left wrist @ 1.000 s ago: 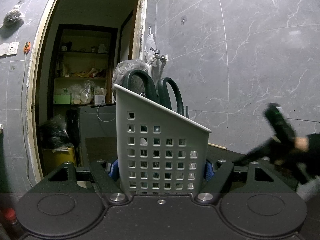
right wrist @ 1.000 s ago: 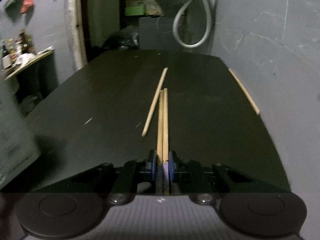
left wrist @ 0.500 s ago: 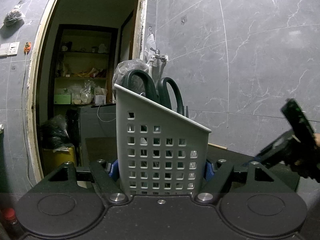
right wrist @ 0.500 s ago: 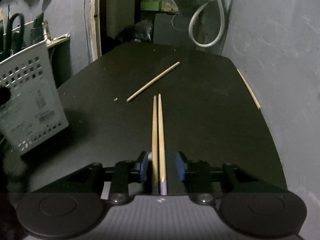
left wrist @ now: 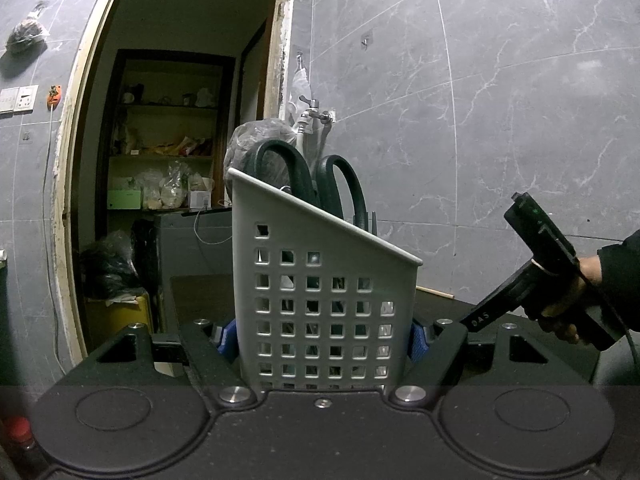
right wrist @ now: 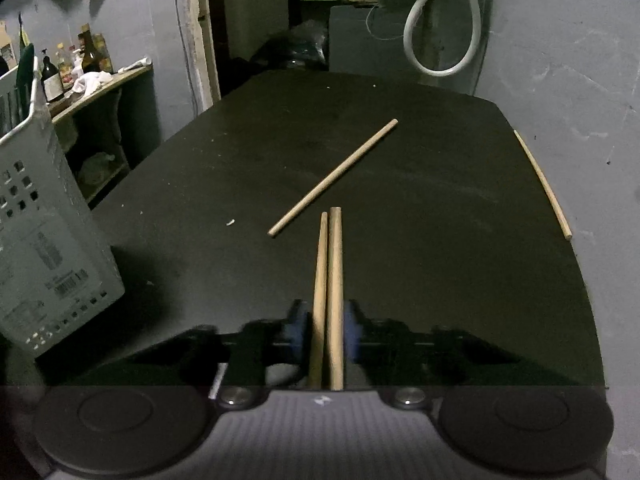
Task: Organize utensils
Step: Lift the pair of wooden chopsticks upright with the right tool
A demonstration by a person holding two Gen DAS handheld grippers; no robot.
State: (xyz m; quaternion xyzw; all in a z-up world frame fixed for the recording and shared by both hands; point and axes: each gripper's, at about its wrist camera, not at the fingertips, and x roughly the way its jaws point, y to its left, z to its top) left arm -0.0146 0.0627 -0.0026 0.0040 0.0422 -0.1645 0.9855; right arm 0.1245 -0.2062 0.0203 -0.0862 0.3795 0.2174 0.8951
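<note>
My left gripper (left wrist: 322, 336) is shut on a white perforated utensil basket (left wrist: 320, 280) and holds it upright. Dark-handled scissors (left wrist: 280, 168) stick out of its top. My right gripper (right wrist: 326, 330) points down at the black table (right wrist: 400, 280); its jaws are closing, and the blue pads press on two wooden chopsticks (right wrist: 330, 264) that jut forward side by side. One loose chopstick (right wrist: 332, 178) lies diagonally just ahead of their tips. Another chopstick (right wrist: 542, 184) lies along the table's right edge. The basket (right wrist: 40, 240) shows at the left of the right wrist view.
A person's hand (left wrist: 576, 300) grips the right tool at the right of the left wrist view. A grey tiled wall stands behind the table, with a tap (left wrist: 314, 114) and a looped hose (right wrist: 440, 40). A doorway (left wrist: 172, 160) opens to shelves. Bottles (right wrist: 52, 72) stand on a side shelf.
The right jaws widened around the two chopsticks, then narrowed onto them again; the sticks now reach less far forward. The right view swung and the basket came into it. The left gripper kept still.
</note>
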